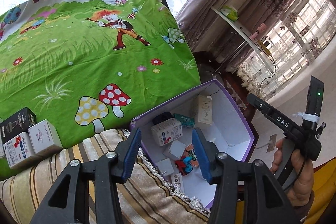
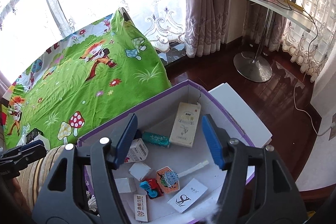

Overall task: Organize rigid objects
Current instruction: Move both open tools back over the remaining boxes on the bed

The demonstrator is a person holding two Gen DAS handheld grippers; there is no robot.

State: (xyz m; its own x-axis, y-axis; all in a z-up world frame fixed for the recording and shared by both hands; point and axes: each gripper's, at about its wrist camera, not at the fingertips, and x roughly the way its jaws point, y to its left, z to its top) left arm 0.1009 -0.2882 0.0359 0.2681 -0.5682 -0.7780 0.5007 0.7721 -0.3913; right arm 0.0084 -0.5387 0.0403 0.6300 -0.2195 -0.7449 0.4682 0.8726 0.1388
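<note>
1. Green cartoon-print sheet (image 1: 84, 56) spread wide, mushrooms and a red-haired figure across it, window curtains behind.
2. Purple-rimmed cardboard box (image 2: 231, 117) set at the sheet's near corner, white inside, holding the sorted items: tall cream carton (image 2: 184, 125) against the far wall, teal packet (image 2: 156, 138) beside it, blue-and-red toy vehicle (image 2: 152, 186) and orange badge (image 2: 167, 180) near the middle, white card (image 2: 188, 195) at the near side.
3. Left gripper (image 1: 166, 153) poised over the box's near left corner, blue pads spread, nothing between them.
4. Right gripper (image 2: 171, 141) above the box interior, blue pads spread wide, empty.
5. Three small boxes (image 1: 27, 135) clustered at the sheet's left edge, touching one another, outside the purple-rimmed box.
</note>
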